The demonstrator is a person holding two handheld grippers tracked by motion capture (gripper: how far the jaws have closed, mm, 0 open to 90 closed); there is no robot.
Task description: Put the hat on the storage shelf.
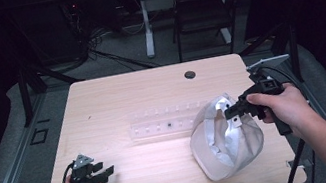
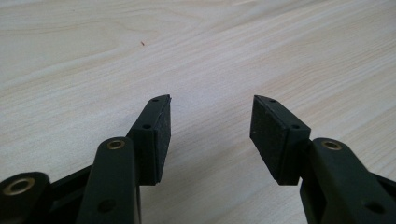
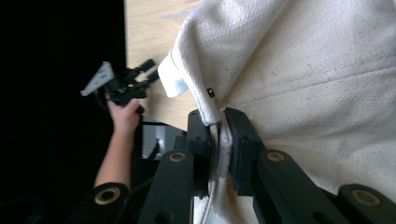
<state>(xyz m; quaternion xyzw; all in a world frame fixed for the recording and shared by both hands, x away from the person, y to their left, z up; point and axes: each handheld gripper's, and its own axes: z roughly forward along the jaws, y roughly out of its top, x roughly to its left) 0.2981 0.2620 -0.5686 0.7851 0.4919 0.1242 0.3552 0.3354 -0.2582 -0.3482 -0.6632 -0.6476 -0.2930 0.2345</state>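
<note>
Jaws of the right gripper (image 3: 218, 122) pinch the rim of a white cloth cap (image 1: 225, 136) above the desk (image 1: 150, 88); the left gripper (image 2: 210, 122) rests with jaws apart, holding nothing.

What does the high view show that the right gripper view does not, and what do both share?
High view alone: the clear plastic tray lying mid-table, the table's far grommet hole, and a chair beyond it.
Right gripper view alone: the right tool seen close, jaws pinched shut on the white cloth bag's hem.
Both: the bag, the wooden table, and the left tool at the near left.
</note>
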